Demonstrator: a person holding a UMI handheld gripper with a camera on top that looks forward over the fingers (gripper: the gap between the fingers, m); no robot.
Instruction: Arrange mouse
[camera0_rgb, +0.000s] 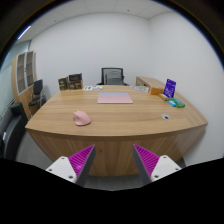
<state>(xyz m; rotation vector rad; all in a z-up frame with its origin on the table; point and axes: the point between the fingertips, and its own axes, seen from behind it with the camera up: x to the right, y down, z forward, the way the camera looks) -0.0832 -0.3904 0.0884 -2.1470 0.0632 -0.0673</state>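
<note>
- At the near end of a meeting room, a long wooden table (110, 125) is viewed lengthwise from well back of its curved front edge.
- The gripper (111, 160) is held in the air short of the table; its two fingers are spread wide, nothing is held between them, and the magenta pads (80, 158) are seen on the inner faces.
- A pink mouse (82, 118) is shown lying on the tabletop, beyond the fingers and toward the left one, apart from everything else.
- A pink mat (115, 98) is seen farther up the table, near its middle, well apart from the mouse.
- A green object (177, 102) and an upright purple item (169, 88) are placed at the far right edge; an office chair (112, 76) stands at the far end.
- Progress is judged as nil: the mouse is untouched, so approach, grasp and placement, probably onto the mat, are all left.
</note>
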